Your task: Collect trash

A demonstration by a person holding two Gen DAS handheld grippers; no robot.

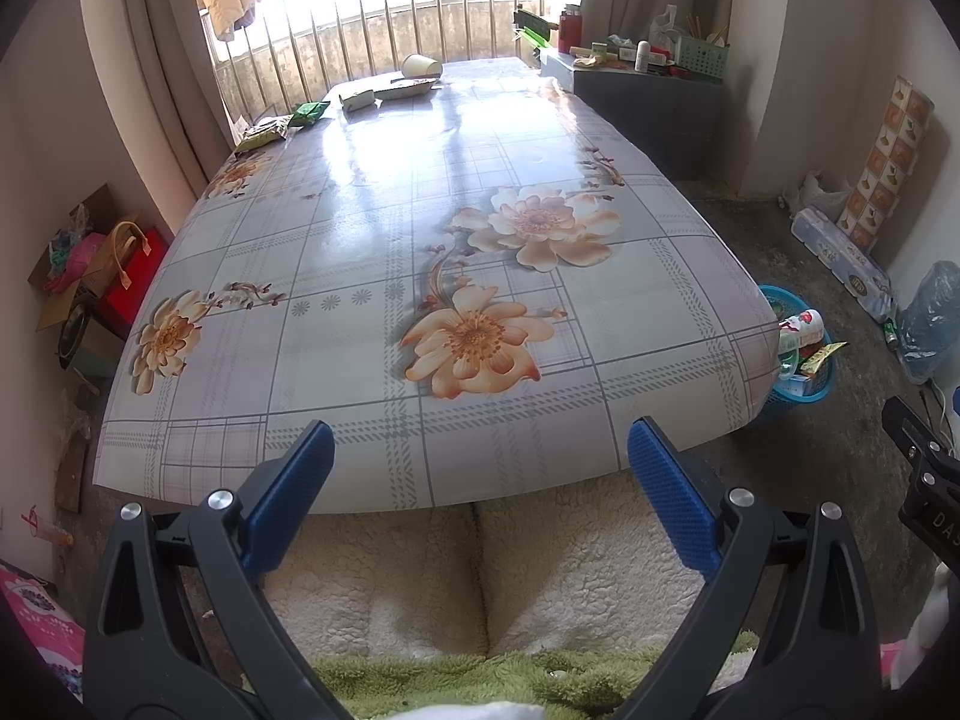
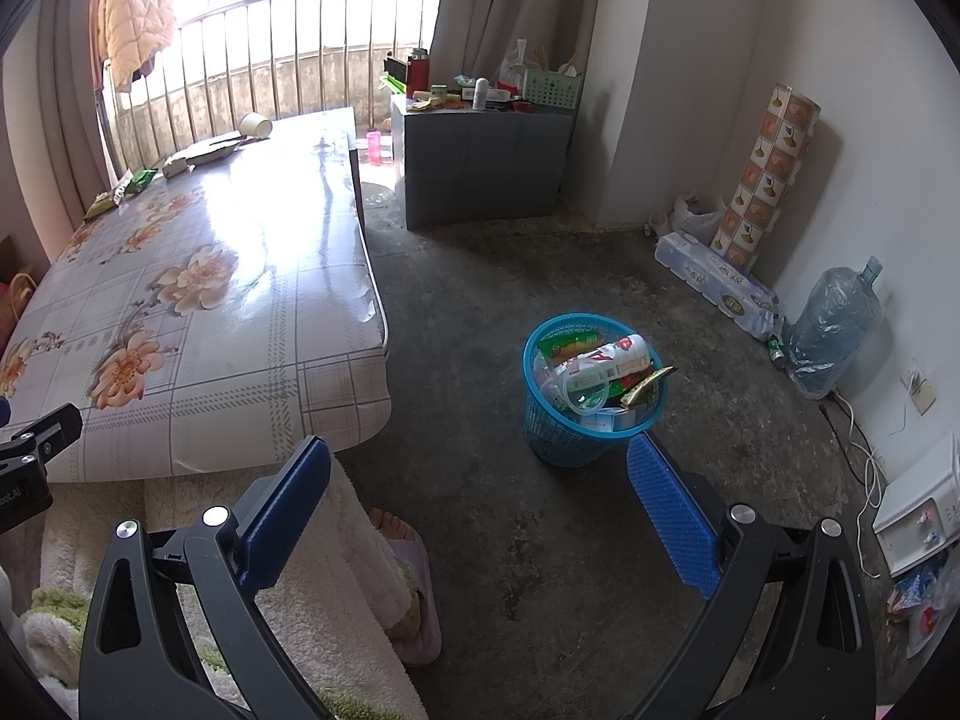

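My left gripper (image 1: 480, 450) is open and empty over the near edge of a table (image 1: 372, 252) with a floral cloth. At the table's far end lie a tipped paper cup (image 1: 422, 65), a flat tray (image 1: 407, 87), a crumpled carton (image 1: 357, 99) and green wrappers (image 1: 311, 113) (image 1: 263, 133). My right gripper (image 2: 478, 462) is open and empty above the floor, pointing toward a blue basket (image 2: 591, 390) holding a bottle, wrappers and a clear container. The basket (image 1: 801, 354) also shows beside the table's right corner in the left wrist view.
A grey cabinet (image 2: 486, 150) with clutter stands by the window. Tissue packs (image 2: 714, 282), a patterned roll (image 2: 765, 174) and a water jug (image 2: 834, 330) line the right wall. Bags (image 1: 108, 276) sit left of the table. A person's fleece-clad legs (image 1: 480, 576) and a slippered foot (image 2: 408, 588) are below.
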